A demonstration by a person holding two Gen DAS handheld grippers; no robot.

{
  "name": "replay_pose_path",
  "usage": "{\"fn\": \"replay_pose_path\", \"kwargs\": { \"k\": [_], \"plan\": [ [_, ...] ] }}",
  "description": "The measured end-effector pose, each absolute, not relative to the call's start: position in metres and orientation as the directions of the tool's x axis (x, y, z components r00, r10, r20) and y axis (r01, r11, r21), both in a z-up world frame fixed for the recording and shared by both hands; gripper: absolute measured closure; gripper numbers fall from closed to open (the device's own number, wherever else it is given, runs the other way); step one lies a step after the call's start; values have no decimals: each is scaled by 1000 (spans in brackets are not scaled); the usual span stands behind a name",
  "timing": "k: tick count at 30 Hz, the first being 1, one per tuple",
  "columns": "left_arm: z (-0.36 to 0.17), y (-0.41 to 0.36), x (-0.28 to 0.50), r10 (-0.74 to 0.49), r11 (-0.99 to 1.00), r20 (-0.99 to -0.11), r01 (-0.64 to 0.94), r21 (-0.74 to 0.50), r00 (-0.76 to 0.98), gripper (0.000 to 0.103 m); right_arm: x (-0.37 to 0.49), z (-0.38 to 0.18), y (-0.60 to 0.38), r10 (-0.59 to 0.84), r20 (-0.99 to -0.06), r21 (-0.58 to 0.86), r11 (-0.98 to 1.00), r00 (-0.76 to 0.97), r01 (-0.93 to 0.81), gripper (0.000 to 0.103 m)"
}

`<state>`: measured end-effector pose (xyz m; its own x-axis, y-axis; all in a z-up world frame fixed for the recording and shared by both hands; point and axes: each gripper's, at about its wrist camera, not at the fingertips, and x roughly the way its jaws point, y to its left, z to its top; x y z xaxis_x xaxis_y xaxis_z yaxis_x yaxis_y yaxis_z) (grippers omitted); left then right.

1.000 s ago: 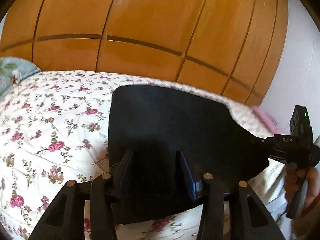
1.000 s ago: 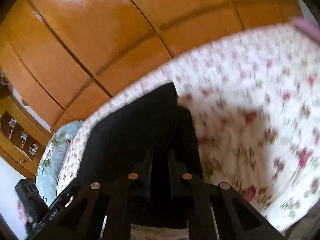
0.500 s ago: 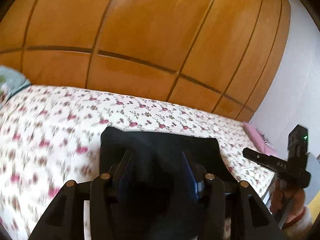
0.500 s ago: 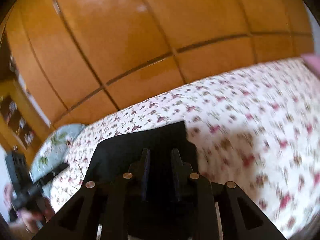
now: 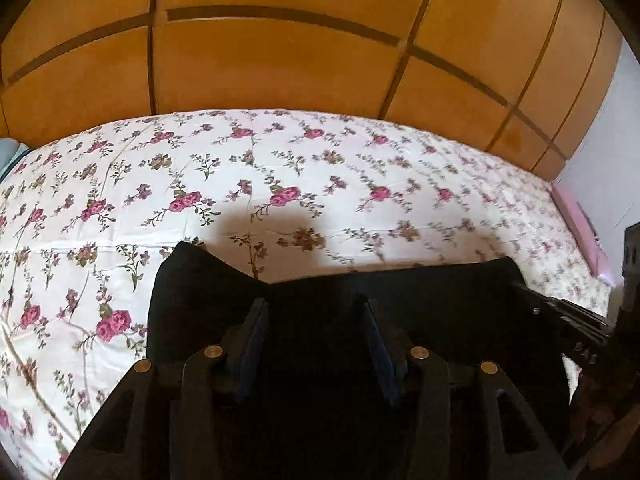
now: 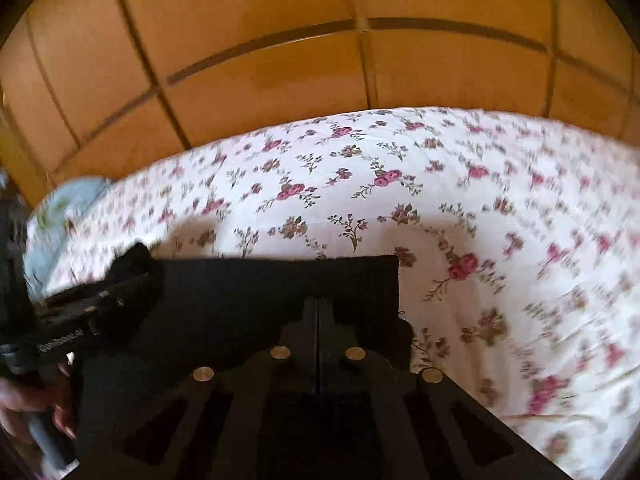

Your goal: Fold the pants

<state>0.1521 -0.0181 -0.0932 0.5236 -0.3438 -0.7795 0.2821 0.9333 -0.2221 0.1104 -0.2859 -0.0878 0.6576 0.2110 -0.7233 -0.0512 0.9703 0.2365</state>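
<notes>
Background: orange-brown wooden wardrobe panels (image 5: 280,68) behind a bed (image 5: 340,168) covered with a white sheet printed with pink roses; a pale blue-green pillow (image 6: 68,204) lies at its left end, a pink item (image 5: 576,216) at its right edge. Black pants (image 5: 320,304) are spread across the near edge of the bed, between the two tools. Left gripper (image 5: 316,324): fingers set apart with dark cloth filling the gap between them; the left wrist view does not show whether they grip it, so I cannot tell. In the right wrist view the same tool enters from the left, its tip at the cloth's left corner. Right gripper (image 6: 318,312): fingers pressed fully together, clamped on the pants' near edge by the right corner (image 6: 394,264). Right-hand view motion-blurred.
</notes>
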Motion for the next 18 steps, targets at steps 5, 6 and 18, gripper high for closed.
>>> {"fn": "replay_pose_path", "kwargs": {
  "k": [5,6,18],
  "plan": [
    [-98,-15,156,-375,924,-769,280,-262,518,54,106,-93,-283,188,-682,228,973,707,-38,103],
    [-97,-14,154,-383,921,-764,282,-269,520,54,104,-92,-282,188,-675,223,974,714,-45,103],
    [-76,42,63,-448,894,-634,303,-330,631,48,24,-73,-303,229,-640,272,960,734,-62,55]
  ]
}}
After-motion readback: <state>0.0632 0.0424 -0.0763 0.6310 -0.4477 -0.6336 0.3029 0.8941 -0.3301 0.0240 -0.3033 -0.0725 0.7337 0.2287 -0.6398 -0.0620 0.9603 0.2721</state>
